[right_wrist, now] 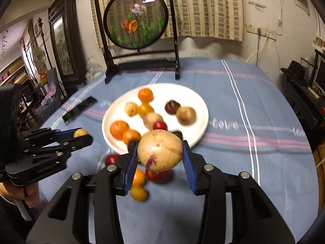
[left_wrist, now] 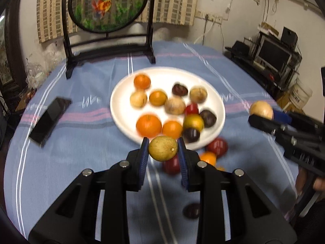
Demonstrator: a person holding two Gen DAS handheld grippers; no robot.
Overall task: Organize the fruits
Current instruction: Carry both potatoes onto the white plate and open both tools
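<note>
My left gripper (left_wrist: 163, 147) is shut on a small yellow-green fruit (left_wrist: 163, 148), held in the air over the near rim of the white plate (left_wrist: 121, 109). The plate carries several oranges, tan fruits and dark purple fruits. My right gripper (right_wrist: 160, 151) is shut on a larger tan fruit with purple streaks (right_wrist: 159, 150), also lifted above the plate's near edge (right_wrist: 200, 130). In the left wrist view the right gripper (left_wrist: 262, 114) shows at the right with its tan fruit (left_wrist: 261, 109). In the right wrist view the left gripper (right_wrist: 82, 135) shows at the left with its fruit (right_wrist: 80, 132).
Loose red, orange and dark fruits (left_wrist: 217, 146) lie on the blue striped cloth (left_wrist: 81, 142) near the plate. A black phone (left_wrist: 50, 120) lies to the left. A round goldfish screen on a dark stand (left_wrist: 107, 4) is at the table's far edge. A hand (right_wrist: 30, 195) holds the left gripper's handle.
</note>
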